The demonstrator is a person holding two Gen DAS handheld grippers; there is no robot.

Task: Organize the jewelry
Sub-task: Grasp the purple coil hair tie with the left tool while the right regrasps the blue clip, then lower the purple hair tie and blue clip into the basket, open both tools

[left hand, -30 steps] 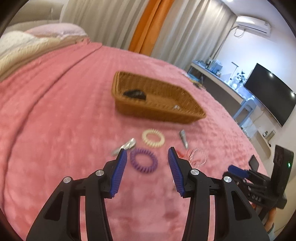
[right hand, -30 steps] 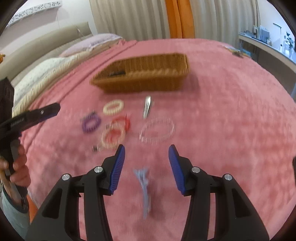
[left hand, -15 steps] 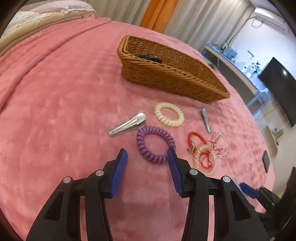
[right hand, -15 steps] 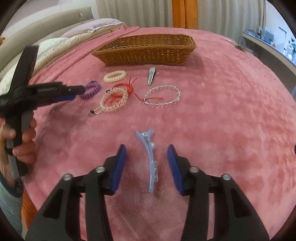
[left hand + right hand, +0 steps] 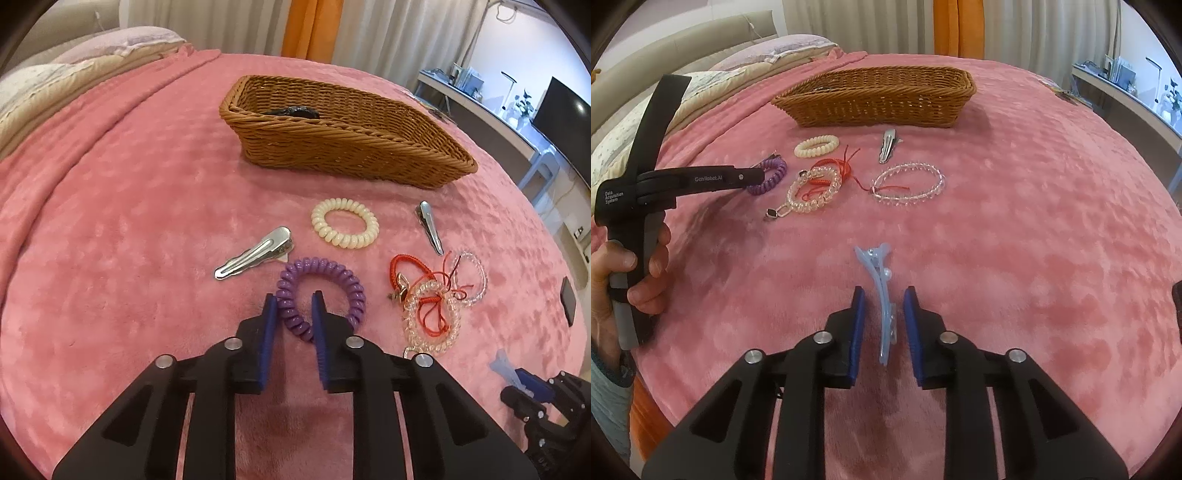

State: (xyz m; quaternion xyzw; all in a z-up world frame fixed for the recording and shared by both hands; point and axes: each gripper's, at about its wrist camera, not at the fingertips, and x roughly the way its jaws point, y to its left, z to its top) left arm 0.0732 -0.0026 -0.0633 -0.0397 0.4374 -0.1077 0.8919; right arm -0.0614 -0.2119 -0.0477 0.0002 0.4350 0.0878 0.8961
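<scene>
Grippers at half width, each astride a piece with no pinch to be seen: left gripper (image 5: 293, 299) over the near arc of the purple coil tie (image 5: 343, 277), right gripper (image 5: 884, 295) along the pale blue clip (image 5: 877, 266), slim gaps on both sides of it. For the tie, close squarely across the coil, low enough to trap the full thickness but clear of the plush pink bed cover (image 5: 110, 221), then lift straight up; probably springy, so squeeze firmly and expect some squash. For the clip, close across the flat sides near the middle of its length, not at the thin tail, to stop it swivelling. Carry both to the wicker basket (image 5: 351, 151) beyond the spread and let go low over its floor. Counted outward from there: three coil ties, namely purple, cream (image 5: 345, 223) and clear (image 5: 432, 325); two silver metal clips, one large (image 5: 255, 253) and one small (image 5: 428, 227); one blue clip; one red cord (image 5: 406, 262) tangled with the clear tie; one clear bead bracelet (image 5: 476, 273); one basket, with one dark item (image 5: 291, 110) already inside, too shadowed to name.
</scene>
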